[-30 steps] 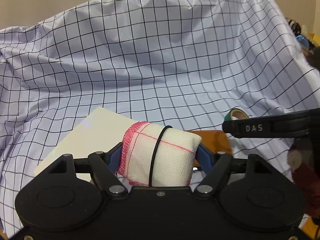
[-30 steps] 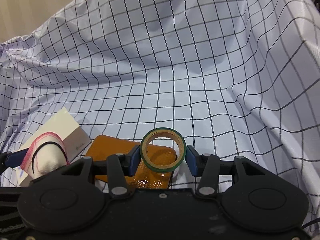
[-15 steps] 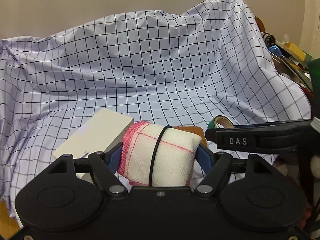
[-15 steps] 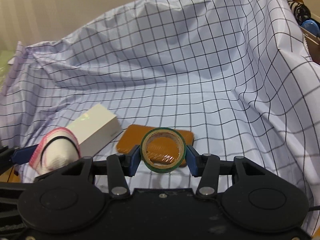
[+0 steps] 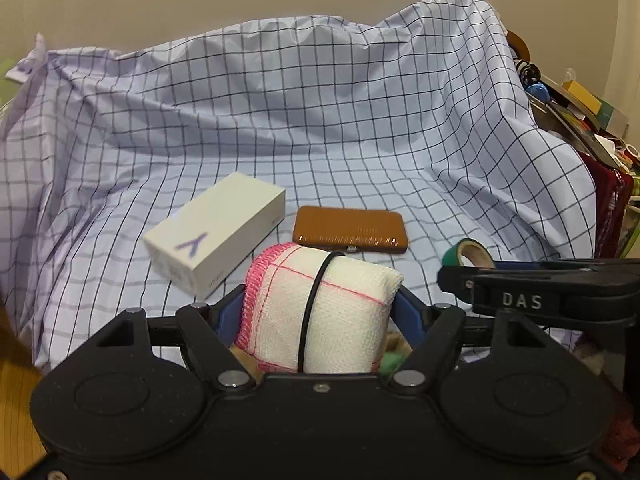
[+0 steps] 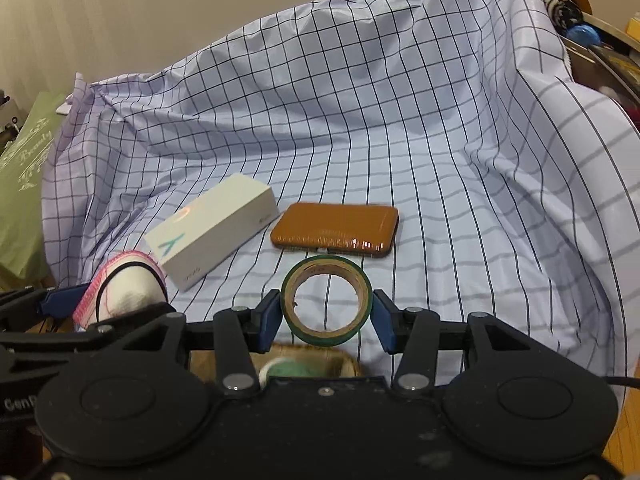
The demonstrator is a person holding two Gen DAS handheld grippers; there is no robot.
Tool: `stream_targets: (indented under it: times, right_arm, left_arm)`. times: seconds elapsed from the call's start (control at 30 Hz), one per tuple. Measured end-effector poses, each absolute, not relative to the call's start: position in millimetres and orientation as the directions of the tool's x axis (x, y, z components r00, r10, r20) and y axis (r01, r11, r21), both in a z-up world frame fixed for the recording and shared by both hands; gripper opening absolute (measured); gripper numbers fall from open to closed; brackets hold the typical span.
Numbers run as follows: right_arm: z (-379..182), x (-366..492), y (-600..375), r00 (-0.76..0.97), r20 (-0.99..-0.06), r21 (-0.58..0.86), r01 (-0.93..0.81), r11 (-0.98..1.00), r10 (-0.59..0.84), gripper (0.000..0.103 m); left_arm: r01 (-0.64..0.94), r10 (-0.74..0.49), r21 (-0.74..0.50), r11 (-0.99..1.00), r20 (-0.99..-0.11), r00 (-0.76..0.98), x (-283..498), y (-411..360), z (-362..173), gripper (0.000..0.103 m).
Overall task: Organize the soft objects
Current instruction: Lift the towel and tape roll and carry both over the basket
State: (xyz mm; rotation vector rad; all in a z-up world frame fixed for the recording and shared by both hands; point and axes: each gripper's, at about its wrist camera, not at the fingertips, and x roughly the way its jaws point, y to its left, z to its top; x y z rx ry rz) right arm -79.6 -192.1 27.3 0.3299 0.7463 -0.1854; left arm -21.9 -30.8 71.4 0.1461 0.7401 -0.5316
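Observation:
My left gripper [image 5: 318,312] is shut on a rolled white cloth [image 5: 320,312] with a pink hem and a black band round it. That cloth [image 6: 124,296] also shows at the left of the right wrist view. A green roll of tape [image 6: 326,300] sits between the blue pads of my right gripper [image 6: 326,306], which is shut on it; the tape [image 5: 468,254] appears at the right of the left wrist view too. Both grippers hang in front of and above the checked sheet [image 5: 320,140]. Below the right gripper a woven basket [image 6: 320,360] peeks out, with something green inside.
A white box [image 5: 216,232] and a flat brown case [image 5: 350,230] lie side by side on the sheet. Clutter is stacked at the far right [image 5: 580,120]. A green paper bag [image 6: 20,184] stands at the left. Wooden floor [image 5: 20,408] shows at the lower left.
Both grippers have pulled back and up from the sheet with their loads. The box and the brown case now look smaller and farther off, and the sheet's front edge has come into view.

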Motion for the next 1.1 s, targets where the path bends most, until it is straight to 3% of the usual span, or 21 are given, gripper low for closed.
stream_targets:
  times: [0.7, 1.1]
  right_arm:
    - [42, -177, -152, 0.758, -0.652, 0.242, 0.215, 0.946, -0.005, 0.047]
    - [32, -186, -144, 0.734, -0.68, 0.229, 0.22, 0.948, -0.006, 0.047]
  left_arm:
    - [0.317, -0.281, -0.084, 0.945, -0.706, 0.65, -67, 16, 58, 0.071]
    - [0.328, -0.331, -0.178, 0.928, -0.797, 0.505, -62, 13, 27, 0.071]
